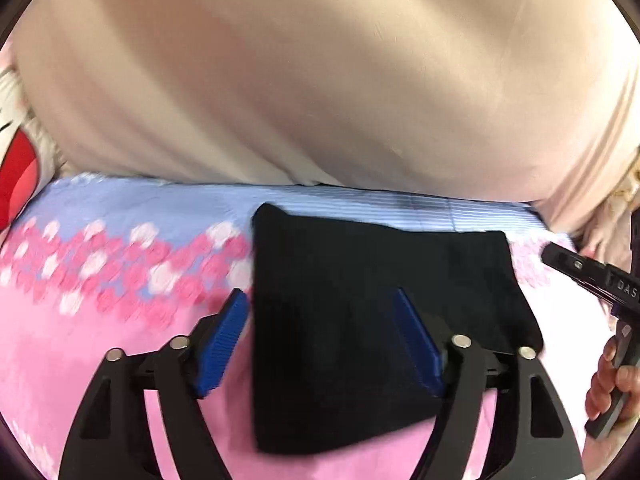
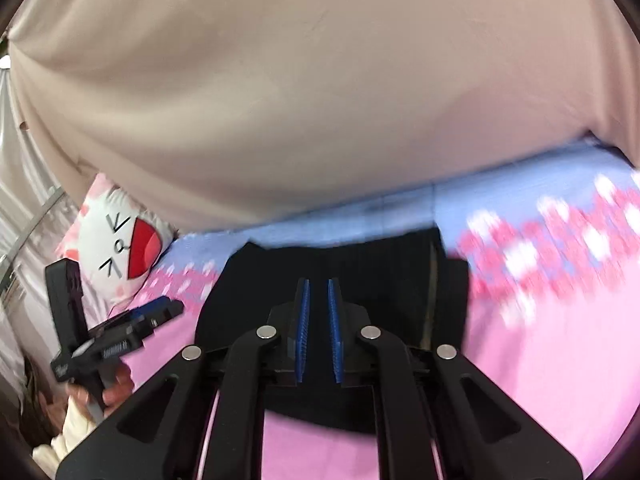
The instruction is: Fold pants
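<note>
Pants (image 1: 360, 320) lay folded into a compact black block on the pink floral bedsheet (image 1: 100, 360). My left gripper (image 1: 320, 340) hung released, jaws wide over the block; right gripper (image 2: 319, 332) nearly closed, grasping nothing. Best finish, I judged: press flat, square edges, avoid snagging.

A bed sheet (image 1: 100, 344) in pink is seen spread across the lower part of both views, and a band of pink and white blossoms (image 1: 132, 268) is printed on it. Farther back the sheet is coloured pale blue (image 2: 348, 220). Behind the bed, a large beige drape (image 1: 304, 80) is hung and fills the upper half of each view. A white cushion (image 2: 120, 248) with a red open mouth and black marks is propped at the bed's edge.
</note>
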`<control>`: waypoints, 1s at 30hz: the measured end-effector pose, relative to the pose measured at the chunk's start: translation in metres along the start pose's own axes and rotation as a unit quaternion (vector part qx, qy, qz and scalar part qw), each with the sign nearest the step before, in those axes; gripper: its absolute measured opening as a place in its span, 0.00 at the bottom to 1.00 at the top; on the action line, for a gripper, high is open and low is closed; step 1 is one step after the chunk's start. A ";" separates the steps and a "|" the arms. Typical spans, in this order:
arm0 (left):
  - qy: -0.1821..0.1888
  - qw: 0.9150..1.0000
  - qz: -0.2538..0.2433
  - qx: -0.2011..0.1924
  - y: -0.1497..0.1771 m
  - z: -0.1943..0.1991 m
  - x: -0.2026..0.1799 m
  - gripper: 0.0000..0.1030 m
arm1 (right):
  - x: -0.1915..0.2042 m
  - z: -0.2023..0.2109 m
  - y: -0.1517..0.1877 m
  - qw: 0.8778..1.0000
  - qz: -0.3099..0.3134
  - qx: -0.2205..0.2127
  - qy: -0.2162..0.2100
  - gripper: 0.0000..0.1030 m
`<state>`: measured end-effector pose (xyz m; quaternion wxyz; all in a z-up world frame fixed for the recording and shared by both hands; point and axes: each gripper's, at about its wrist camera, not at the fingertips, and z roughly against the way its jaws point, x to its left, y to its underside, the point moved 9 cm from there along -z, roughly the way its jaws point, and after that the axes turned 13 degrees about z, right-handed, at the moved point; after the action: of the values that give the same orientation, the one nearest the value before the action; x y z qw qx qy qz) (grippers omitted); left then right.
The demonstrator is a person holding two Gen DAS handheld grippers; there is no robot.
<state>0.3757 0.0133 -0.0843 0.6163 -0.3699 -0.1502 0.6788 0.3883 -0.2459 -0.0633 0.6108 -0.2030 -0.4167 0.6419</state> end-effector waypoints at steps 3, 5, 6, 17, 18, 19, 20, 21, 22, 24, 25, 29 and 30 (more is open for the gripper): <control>-0.078 0.997 -0.013 0.028 0.001 -0.050 0.003 0.71 | -0.059 -0.059 0.020 0.995 -0.032 0.057 0.076 0.06; -0.084 0.995 -0.008 0.043 0.008 -0.073 0.014 0.76 | -0.083 -0.071 0.030 0.995 -0.065 0.045 0.061 0.00; -0.074 0.996 0.006 0.045 0.012 -0.079 0.018 0.81 | -0.088 -0.069 0.031 0.994 -0.099 0.037 0.032 0.00; -0.115 0.990 -0.032 -0.081 0.010 0.053 -0.002 0.80 | -0.001 0.086 0.039 0.993 -0.013 -0.036 0.111 0.29; -0.126 0.987 -0.037 -0.089 0.017 0.070 -0.005 0.80 | 0.008 0.101 0.046 0.992 -0.013 -0.049 0.116 0.39; -0.131 0.986 -0.040 -0.094 0.024 0.085 -0.009 0.80 | 0.016 0.116 0.051 0.990 -0.009 -0.063 0.124 0.56; -0.131 0.986 -0.044 -0.098 0.030 0.094 -0.013 0.80 | 0.021 0.128 0.057 0.988 -0.001 -0.071 0.137 0.59; -0.131 0.985 -0.049 -0.102 0.038 0.106 -0.019 0.80 | 0.025 0.138 0.062 0.986 0.006 -0.075 0.149 0.58; -0.133 0.984 -0.052 -0.105 0.045 0.113 -0.023 0.83 | 0.031 0.145 0.066 0.984 0.013 -0.079 0.159 0.59; -0.136 0.983 -0.059 -0.109 0.059 0.127 -0.030 0.84 | 0.042 0.161 0.076 0.982 0.021 -0.086 0.169 0.59; -0.135 0.983 -0.060 -0.109 0.066 0.129 -0.029 0.84 | 0.043 0.170 0.080 0.981 0.023 -0.088 0.169 0.63; -0.135 0.983 -0.066 -0.106 0.091 0.143 -0.040 0.84 | 0.058 0.181 0.091 0.977 0.040 -0.090 0.187 0.78; -0.129 0.984 -0.064 -0.102 0.098 0.147 -0.042 0.84 | 0.060 0.182 0.095 0.977 0.043 -0.088 0.189 0.78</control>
<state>0.2018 -0.0084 -0.0356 0.5931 -0.3298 -0.3205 0.6608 0.1799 -0.2325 -0.0188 0.6304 -0.3914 -0.3397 0.5779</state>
